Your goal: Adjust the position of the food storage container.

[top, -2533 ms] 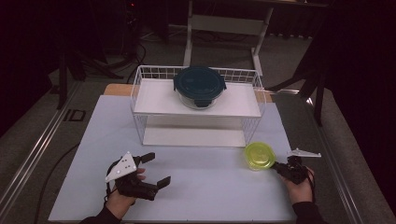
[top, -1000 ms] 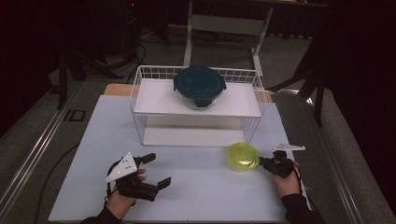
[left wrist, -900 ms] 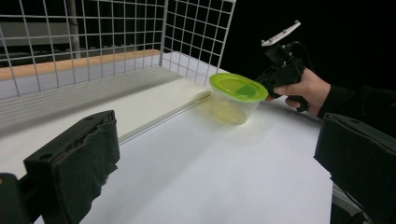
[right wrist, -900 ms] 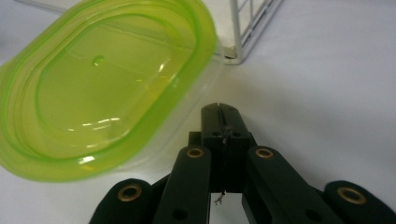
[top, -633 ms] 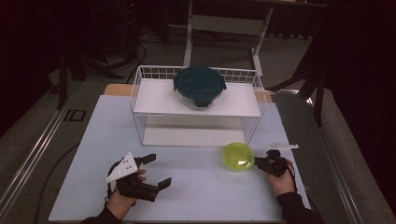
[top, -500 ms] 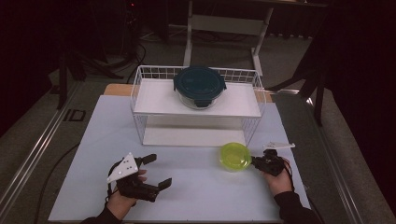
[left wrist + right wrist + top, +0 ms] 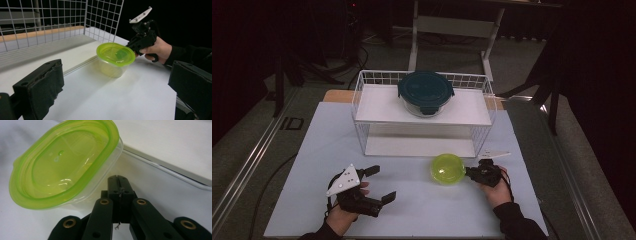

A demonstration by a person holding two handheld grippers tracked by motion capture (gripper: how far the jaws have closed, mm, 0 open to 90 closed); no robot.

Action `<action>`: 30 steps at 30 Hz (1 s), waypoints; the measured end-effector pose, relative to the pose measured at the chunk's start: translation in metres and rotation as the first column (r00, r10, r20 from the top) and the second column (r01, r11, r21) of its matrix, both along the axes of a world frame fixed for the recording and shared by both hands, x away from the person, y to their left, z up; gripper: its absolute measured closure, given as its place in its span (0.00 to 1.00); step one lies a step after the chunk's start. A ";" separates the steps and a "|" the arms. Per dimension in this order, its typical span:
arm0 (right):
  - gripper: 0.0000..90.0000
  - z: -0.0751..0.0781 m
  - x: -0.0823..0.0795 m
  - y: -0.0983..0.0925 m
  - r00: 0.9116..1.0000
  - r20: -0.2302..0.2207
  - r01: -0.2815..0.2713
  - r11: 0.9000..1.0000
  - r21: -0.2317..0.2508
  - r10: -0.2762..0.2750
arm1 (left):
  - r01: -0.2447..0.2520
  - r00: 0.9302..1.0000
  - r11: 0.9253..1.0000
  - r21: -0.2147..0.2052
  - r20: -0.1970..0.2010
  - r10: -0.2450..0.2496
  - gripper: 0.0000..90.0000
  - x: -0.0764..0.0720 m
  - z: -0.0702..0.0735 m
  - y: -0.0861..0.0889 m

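Observation:
A clear tub with a lime-green lid (image 7: 447, 168) (image 7: 115, 53) (image 7: 62, 162) stands on the white table in front of the wire rack. My right gripper (image 7: 469, 173) (image 7: 132, 45) (image 7: 117, 180) is shut with nothing between its jaws. Its tips rest against the tub's right-hand wall, just below the lid's rim. My left gripper (image 7: 381, 183) (image 7: 115, 82) lies near the table's front left with its jaws wide open and empty, pointing toward the tub from a distance.
A white wire rack (image 7: 362, 92) with a shelf stands at the back middle. On the shelf sits a round glass container with a dark teal lid (image 7: 426, 90). The rack's lower rail (image 7: 175, 173) runs just behind the tub.
The right gripper has travelled leftward along the rack's front, and the green-lidded tub has slid left ahead of it. The left gripper has stayed put.

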State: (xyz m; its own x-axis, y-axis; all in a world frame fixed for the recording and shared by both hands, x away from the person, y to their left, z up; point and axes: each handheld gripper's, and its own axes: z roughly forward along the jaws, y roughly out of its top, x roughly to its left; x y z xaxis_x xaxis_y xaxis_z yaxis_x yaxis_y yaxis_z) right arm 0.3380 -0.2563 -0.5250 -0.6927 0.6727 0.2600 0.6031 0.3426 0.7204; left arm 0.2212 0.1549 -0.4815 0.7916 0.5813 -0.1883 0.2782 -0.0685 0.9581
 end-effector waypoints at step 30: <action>1.00 -0.005 -0.005 0.043 0.995 -0.025 -0.097 0.995 0.007 0.097 | 0.005 1.000 1.000 0.008 0.005 -0.005 0.00 -0.001 0.001 -0.001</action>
